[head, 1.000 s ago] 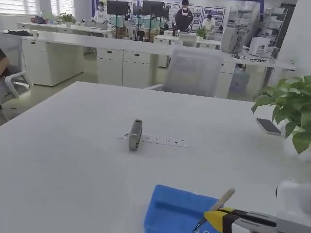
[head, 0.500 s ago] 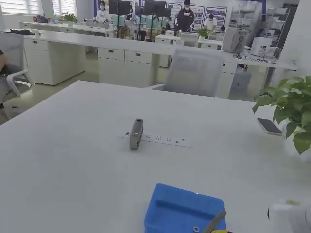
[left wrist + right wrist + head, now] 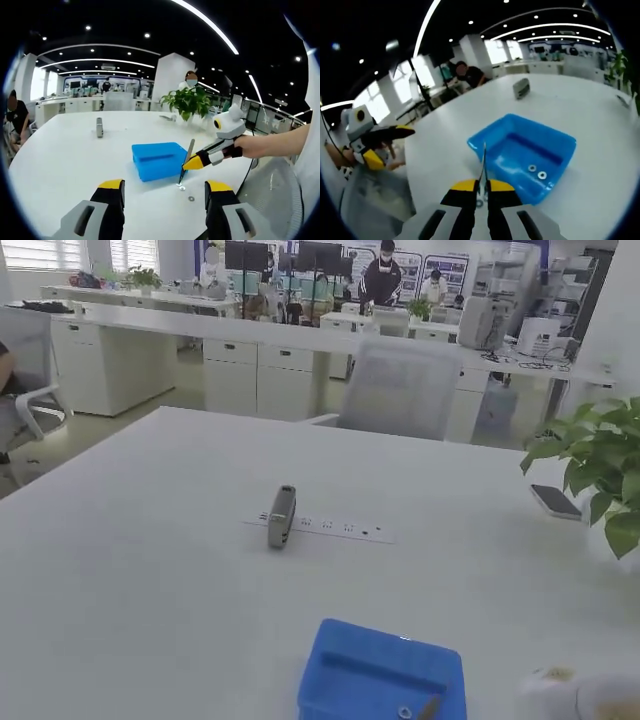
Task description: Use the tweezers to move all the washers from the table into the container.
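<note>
- Washers number two inside the blue container. They lie close together on its floor.
- Two more washers lie on the white table, just beside the container on the side nearest the person. One is close to the container wall. The other is a little farther out.
- The tweezers point down beside the container. Their tips sit right at the closer washer on the table.
- The right gripper has its two tongs squeezed tight on the tweezers. It reaches in over the same side of the container.
- The left gripper has its tongs wide apart and holds nothing. It is on the person's side of the container, apart from it.
- A small grey box stands on the table, well past the far side of the container.
- A green plant is farther off, past the container's right side in the head view.
</note>
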Motion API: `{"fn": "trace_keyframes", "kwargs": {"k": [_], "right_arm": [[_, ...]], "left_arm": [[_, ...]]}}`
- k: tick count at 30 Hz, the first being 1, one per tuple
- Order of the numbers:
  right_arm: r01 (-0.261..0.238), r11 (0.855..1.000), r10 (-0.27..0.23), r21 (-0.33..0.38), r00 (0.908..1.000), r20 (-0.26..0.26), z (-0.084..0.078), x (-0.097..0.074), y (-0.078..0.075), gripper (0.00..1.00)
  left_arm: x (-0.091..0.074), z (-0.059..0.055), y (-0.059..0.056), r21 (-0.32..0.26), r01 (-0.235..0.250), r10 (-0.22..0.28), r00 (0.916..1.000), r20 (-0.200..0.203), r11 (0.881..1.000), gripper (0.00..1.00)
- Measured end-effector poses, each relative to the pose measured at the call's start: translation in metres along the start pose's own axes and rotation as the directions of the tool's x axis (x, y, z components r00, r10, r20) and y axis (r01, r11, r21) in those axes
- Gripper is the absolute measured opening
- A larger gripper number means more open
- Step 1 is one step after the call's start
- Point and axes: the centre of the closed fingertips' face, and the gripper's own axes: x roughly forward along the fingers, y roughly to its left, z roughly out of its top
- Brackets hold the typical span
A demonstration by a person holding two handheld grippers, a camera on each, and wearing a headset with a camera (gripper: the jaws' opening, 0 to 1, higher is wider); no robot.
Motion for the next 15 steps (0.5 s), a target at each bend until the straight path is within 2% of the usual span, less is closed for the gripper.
{"fn": "trace_keyframes", "kwargs": {"k": [3, 10, 15], "right_arm": [[0.011, 0.999, -0.011, -0.036, 0.9998, -0.014, -0.0006, -0.0001, 0.0005, 0.04], [0.010, 0.998, -0.013, -0.064, 0.9990, -0.042, -0.0080, 0.0025, 0.0009, 0.04], [0.009, 0.995, -0.013, -0.097, 0.9993, -0.036, -0.0068, 0.0033, 0.0037, 0.04]], "left_arm": [[0.0002, -0.0005, -0.0002, 0.001, 0.000, 0.000, 1.0000, -0.003, 1.000, 0.65], [0.0005, -0.0015, -0.0012, 0.005, 0.004, -0.004, 1.0000, -0.008, 1.000, 0.64], [0.0005, -0.0019, -0.0015, 0.007, 0.003, -0.003, 0.9999, -0.010, 1.000, 0.64]]}}
